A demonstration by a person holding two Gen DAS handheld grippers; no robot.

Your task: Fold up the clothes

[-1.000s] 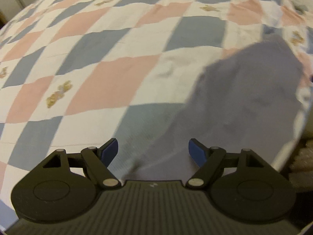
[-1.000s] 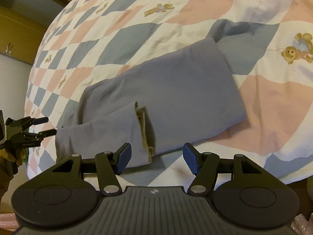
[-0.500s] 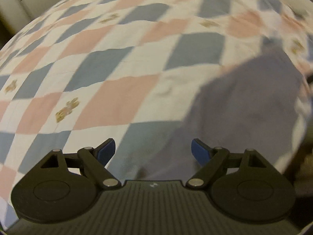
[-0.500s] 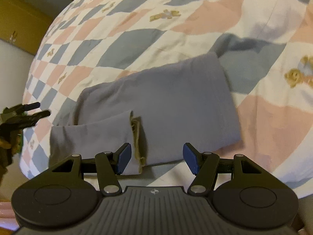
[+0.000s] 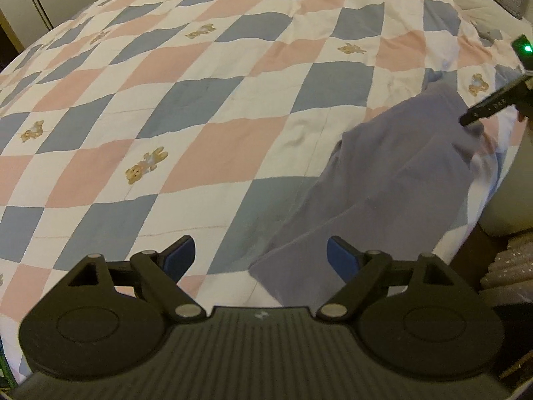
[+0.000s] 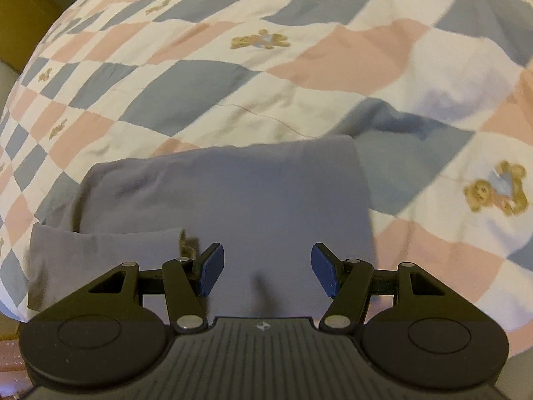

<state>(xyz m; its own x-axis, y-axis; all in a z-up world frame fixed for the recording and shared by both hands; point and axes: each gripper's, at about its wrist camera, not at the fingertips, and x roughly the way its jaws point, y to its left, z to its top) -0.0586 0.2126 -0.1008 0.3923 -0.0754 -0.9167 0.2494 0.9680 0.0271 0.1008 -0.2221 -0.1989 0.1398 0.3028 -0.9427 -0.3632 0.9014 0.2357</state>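
Lifted off the grey garment [image 5: 393, 180], left claw [image 5: 260, 256] spreads empty; right claw [image 6: 266, 270] hovers spread; no readable writing.

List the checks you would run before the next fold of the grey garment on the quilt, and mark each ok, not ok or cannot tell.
1. Left hand-held gripper empty, jaws wide: ok.
2. Right hand-held gripper empty, jaws apart above the cloth: ok.
3. Grey garment already folded once, upper edge neat: ok.
4. Folded part at the lower left lies flat, its tan edge showing: ok.
5. Garment fully on the checked quilt: cannot tell; it lies close to the bed's edge.
6. Whether the near edge lies within the right jaws' reach: cannot tell; the gripper body hides it.
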